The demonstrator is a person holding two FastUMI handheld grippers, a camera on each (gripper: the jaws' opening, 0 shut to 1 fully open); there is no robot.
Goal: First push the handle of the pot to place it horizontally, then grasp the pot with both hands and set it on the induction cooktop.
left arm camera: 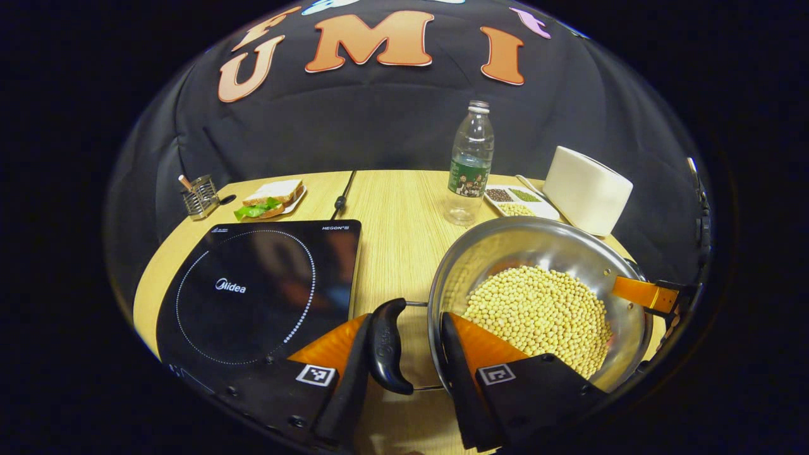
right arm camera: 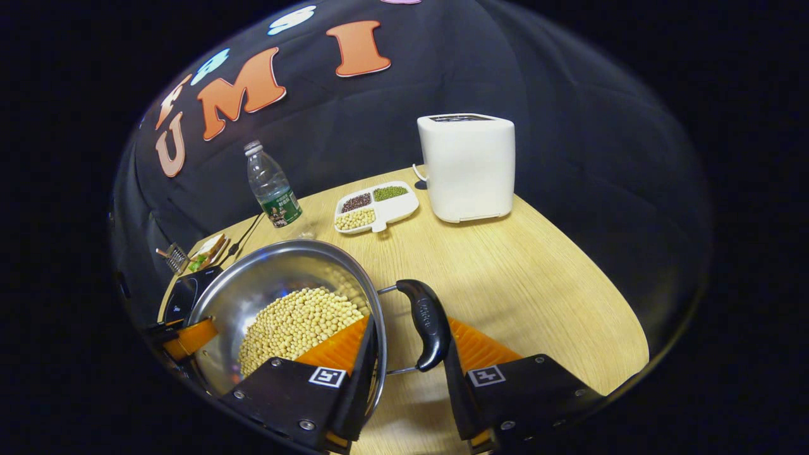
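A steel pot holding soybeans sits on the wooden table to the right of the black induction cooktop. My left gripper straddles the pot's left black handle: one finger presses the handle's outer side, the other is inside the rim against the wall. My right gripper holds the opposite handle the same way. Each gripper also appears across the pot in the other view, the right gripper and the left gripper.
Behind the pot stand a clear plastic bottle, a divided dish of beans and a white toaster. A sandwich on a plate and a wire holder lie behind the cooktop.
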